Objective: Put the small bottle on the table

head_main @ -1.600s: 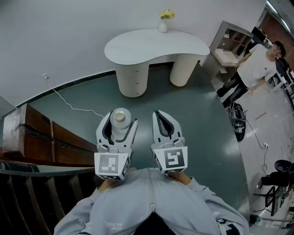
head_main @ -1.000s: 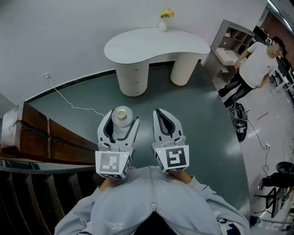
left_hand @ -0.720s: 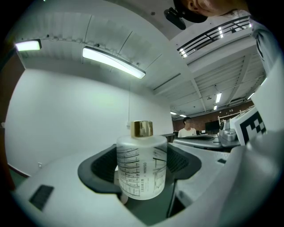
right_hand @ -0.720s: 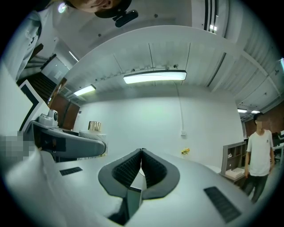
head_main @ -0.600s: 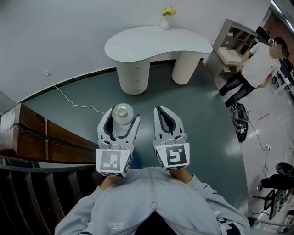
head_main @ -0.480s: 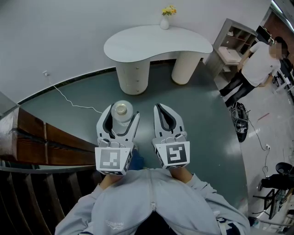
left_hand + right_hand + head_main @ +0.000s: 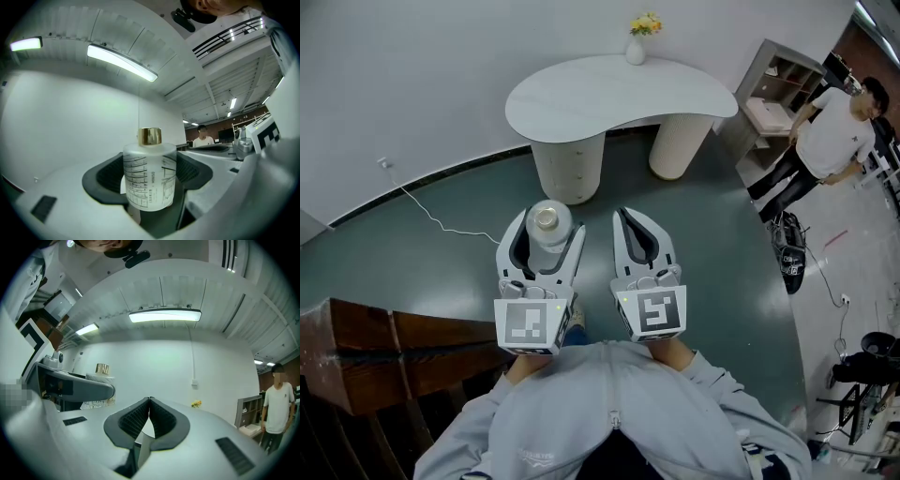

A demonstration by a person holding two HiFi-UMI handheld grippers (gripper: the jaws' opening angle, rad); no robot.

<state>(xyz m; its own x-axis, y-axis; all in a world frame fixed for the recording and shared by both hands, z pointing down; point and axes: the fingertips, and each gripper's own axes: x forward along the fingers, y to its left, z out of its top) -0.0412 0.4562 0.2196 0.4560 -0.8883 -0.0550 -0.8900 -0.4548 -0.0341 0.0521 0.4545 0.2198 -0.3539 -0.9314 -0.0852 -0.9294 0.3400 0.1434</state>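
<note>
Since half a second ago, the dark brown wooden bench has slid from 9 o'clock down to 8 o'clock in the head view, uncovering more of the grey-green floor. Both tongs keep their places at the centre. The bench is cut off by the left edge of the frame, and what kind of furniture it is cannot be told. A person in a white shirt at 2 o'clock is partly cropped by the right edge.

From above, only the cap and shoulder of the small frosted glass bottle with a gold cap show. Its base is hidden between the dark pads in the left gripper view too.

The left tongs stay clamped on the bottle, one pad on each side, holding it upright in the air above the floor. The right tongs are pressed together at the tips, with nothing between them, just beside the left at 3 o'clock of it.

The white kidney-shaped surface stands at 12 o'clock, well apart from the bottle. At its far edge is a white vase of yellow flowers.
</note>
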